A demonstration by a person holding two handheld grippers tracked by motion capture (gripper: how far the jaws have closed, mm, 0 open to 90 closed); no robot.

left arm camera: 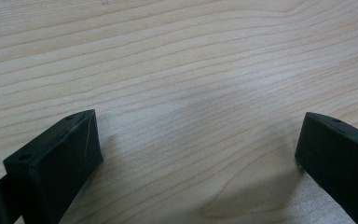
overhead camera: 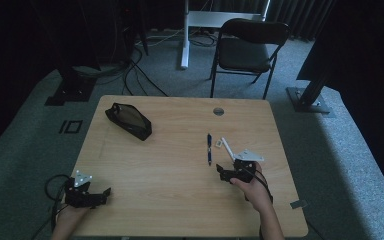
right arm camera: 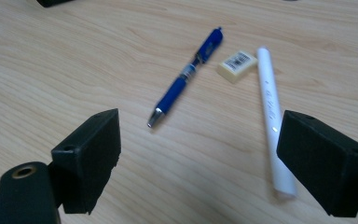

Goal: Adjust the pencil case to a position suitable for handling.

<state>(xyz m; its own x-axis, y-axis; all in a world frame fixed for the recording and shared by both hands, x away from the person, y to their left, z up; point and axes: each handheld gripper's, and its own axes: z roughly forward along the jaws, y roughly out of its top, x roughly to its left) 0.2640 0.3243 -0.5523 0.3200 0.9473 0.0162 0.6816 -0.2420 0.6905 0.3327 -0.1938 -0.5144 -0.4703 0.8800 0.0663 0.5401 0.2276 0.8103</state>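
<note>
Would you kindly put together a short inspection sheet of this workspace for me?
Surface: light wooden table, with a round grommet hole near the far edge.
Job's things: blue pen, small eraser and white pen lie side by side ahead of the right gripper; black pencil case at far left.
Clutter: nothing seen on the table.
Grippers: right gripper open, holding nothing; left gripper open over bare wood.
Cables: a black cable trails from the left gripper off the table edge; more cables on the floor.
Surroundings: grey carpet, black folding chair, dark curtains.
</note>
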